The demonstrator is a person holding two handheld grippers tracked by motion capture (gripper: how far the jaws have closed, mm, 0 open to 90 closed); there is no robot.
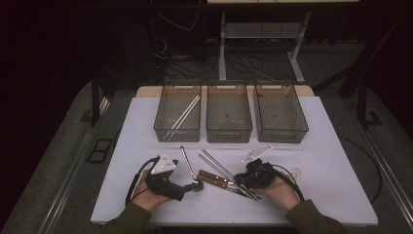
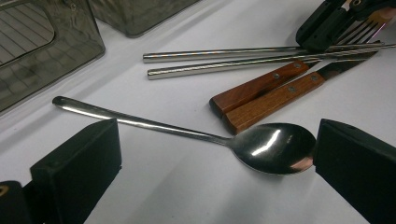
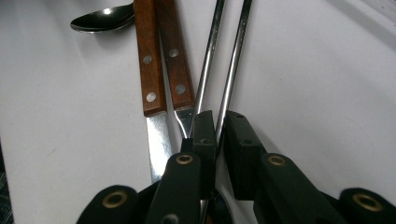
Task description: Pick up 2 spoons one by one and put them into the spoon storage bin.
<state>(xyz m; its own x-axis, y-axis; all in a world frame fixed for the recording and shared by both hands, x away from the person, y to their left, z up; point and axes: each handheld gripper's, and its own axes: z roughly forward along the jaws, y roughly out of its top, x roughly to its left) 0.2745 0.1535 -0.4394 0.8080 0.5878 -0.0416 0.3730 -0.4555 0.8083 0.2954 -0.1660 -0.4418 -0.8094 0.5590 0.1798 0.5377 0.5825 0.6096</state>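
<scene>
High view: white chopstick pair (image 1: 184, 116) already in far-left bin (image 1: 178, 111), 2 bins empty; left view: left hand-held gripper (image 2: 215, 163) jaws apart round spoon (image 2: 273, 147) on counter (image 2: 177, 186); right view: right hand-held gripper (image 3: 218, 135) clamped on steel chopstick (image 3: 208, 70), knives (image 3: 145, 56) left near.

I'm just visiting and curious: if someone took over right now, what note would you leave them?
Left gripper: open, jaws either side of the spoon, not gripping.
Right gripper: shut on the metal chopsticks.
On the table: spoon, metal chopsticks, wood-handled knife and fork.
Done: white chopsticks lie in the left bin.
Left: everything on the table; middle bin and right bin look empty.
</scene>
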